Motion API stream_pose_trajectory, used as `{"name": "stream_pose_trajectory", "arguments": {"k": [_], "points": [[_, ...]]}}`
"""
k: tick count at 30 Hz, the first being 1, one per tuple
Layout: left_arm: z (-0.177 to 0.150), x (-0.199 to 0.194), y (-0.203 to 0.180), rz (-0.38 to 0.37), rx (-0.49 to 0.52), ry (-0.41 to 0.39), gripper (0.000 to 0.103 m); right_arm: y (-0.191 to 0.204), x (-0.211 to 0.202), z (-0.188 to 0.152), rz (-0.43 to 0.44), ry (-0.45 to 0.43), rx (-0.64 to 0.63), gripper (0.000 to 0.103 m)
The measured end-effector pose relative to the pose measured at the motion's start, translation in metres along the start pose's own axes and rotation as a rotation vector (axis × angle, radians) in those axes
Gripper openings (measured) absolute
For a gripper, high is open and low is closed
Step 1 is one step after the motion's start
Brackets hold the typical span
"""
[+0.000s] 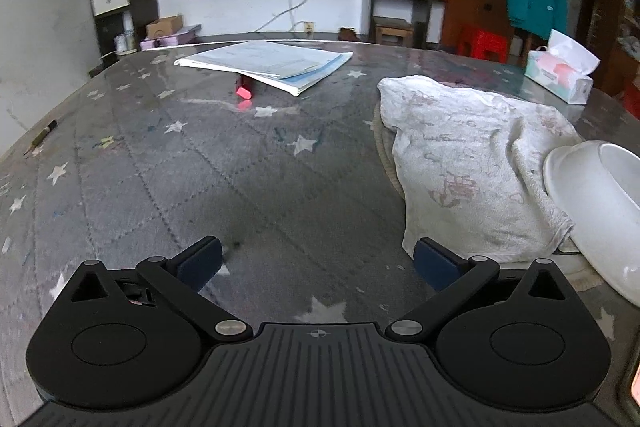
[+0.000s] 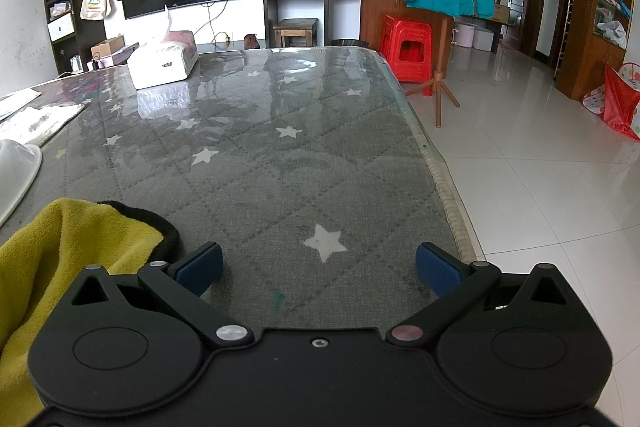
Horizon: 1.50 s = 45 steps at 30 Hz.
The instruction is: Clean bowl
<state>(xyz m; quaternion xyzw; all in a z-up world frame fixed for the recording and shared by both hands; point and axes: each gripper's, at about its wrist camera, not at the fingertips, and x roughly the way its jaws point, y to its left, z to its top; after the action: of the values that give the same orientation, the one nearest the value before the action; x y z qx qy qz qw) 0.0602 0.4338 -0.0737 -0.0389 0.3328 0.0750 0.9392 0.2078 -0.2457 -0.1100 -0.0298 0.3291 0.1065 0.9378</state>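
Note:
A white bowl (image 1: 596, 211) lies upside down at the right edge of the left wrist view, resting partly on a white patterned towel (image 1: 464, 163). My left gripper (image 1: 318, 263) hovers open over the grey starred table to the left of the bowl, nothing between its blue pads. In the right wrist view the bowl (image 2: 16, 171) shows only as a rim at the far left. A yellow cloth with a black border (image 2: 60, 251) lies just left of my right gripper (image 2: 318, 265), which is open and empty.
A stack of papers (image 1: 268, 65) with a red marker (image 1: 244, 89) lies at the far side. A tissue box (image 1: 560, 75) stands at the back right; a pencil (image 1: 40, 139) lies at the left edge. The table's right edge (image 2: 436, 171) drops to a tiled floor.

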Motion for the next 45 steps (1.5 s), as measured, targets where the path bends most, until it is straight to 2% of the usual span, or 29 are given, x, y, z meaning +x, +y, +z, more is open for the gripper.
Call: {"name": "stream_pose_trajectory", "arguments": {"k": [4,45], "points": [[-0.003,0.011,-0.005,0.006,0.015,-0.006,0.103,0.001,0.001,0.001,-0.002,0.0,-0.002,0.103],[-0.003,0.008,-0.006,0.006,0.012,-0.005,0.103,0.0,0.0,0.001,0.001,0.0,0.002,0.103]]}}
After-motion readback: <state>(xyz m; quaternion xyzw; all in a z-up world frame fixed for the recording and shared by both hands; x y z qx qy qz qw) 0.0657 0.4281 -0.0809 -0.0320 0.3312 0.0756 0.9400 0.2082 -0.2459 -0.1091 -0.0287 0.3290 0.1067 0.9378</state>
